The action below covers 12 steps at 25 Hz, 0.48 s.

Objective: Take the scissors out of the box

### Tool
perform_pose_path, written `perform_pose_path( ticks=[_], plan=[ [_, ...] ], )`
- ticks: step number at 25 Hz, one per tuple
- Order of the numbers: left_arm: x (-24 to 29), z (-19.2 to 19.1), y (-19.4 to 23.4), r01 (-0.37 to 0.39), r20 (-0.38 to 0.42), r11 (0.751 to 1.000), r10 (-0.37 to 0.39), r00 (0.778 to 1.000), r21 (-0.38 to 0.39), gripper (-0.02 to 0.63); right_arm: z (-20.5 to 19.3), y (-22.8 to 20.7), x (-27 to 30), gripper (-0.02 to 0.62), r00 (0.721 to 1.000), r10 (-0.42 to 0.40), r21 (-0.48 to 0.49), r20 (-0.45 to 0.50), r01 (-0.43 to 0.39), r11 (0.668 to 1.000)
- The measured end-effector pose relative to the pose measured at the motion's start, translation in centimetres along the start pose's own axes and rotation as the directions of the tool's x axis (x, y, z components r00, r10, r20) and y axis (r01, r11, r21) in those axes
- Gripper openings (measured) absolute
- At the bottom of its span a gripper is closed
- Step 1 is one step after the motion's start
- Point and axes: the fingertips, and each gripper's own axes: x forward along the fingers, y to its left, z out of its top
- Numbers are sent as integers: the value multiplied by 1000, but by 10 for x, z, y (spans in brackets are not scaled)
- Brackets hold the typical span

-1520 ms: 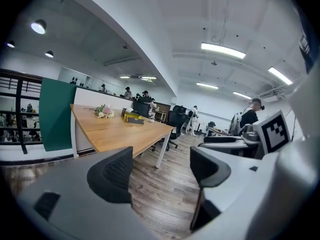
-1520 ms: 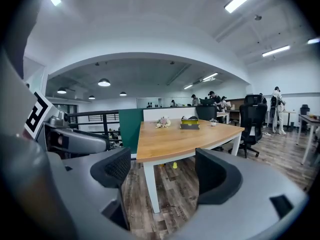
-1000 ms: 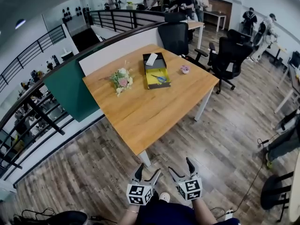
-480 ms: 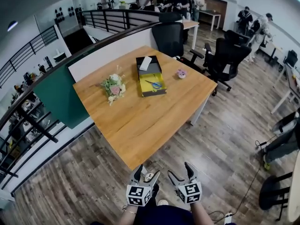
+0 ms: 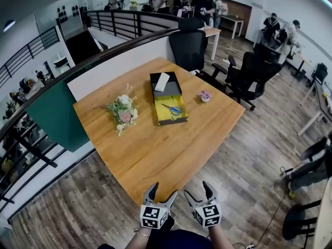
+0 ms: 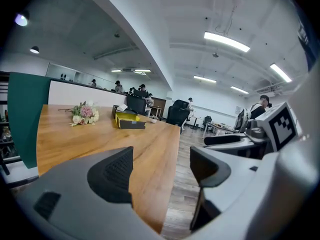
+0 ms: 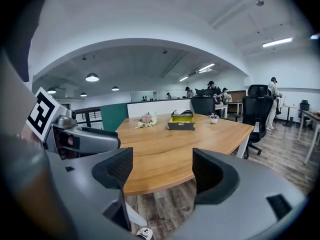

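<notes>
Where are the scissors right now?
Head view: the scissors lie in the yellow half of the open box, between the bouquet at left and the small pot at right.

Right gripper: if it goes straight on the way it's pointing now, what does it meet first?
Probably the wooden table: its near edge and top fill the gap between the open, empty fingers of the right gripper. Whether it strikes the edge or the top is unclear.
</notes>
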Motion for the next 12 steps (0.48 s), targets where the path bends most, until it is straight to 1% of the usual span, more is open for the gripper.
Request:
perform_pose_path(
  ticks=[5,12],
  plan=[
    [27,22,24,17,11,1000,-17,1000,11,355,14,-5,32,365,1000,-15,-4,-10,15,1000],
    [53,29,43,57,-1,998,-57,998,28,356,32,-14,65,364,999,-42,-8,-7,42,999]
  ],
)
